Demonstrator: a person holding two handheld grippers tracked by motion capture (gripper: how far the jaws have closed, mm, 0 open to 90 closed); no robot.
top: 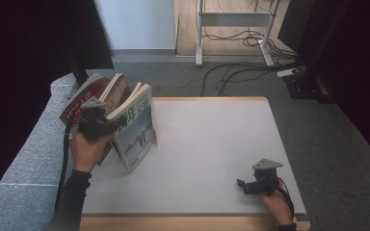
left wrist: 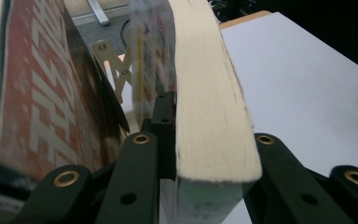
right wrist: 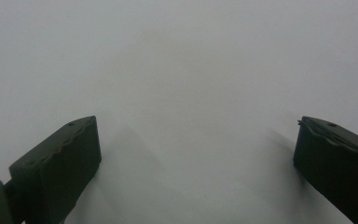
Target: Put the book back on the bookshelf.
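At the worktop's [top: 212, 144] far left corner, the green-covered book [top: 137, 127] is clamped upright by the left hand-held gripper [top: 113, 126]; the right hand-held gripper [top: 241, 185], apparently empty, is held agape near the front right corner.

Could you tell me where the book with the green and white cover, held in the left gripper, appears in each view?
High view: the green and white book stands tilted at the table's left edge, clamped by the left gripper.
Left gripper view: its cream page block runs up the centre between the jaws.
Right gripper view: open jaws over bare surface; the book is not in it.
Shared landmark: the white table top.
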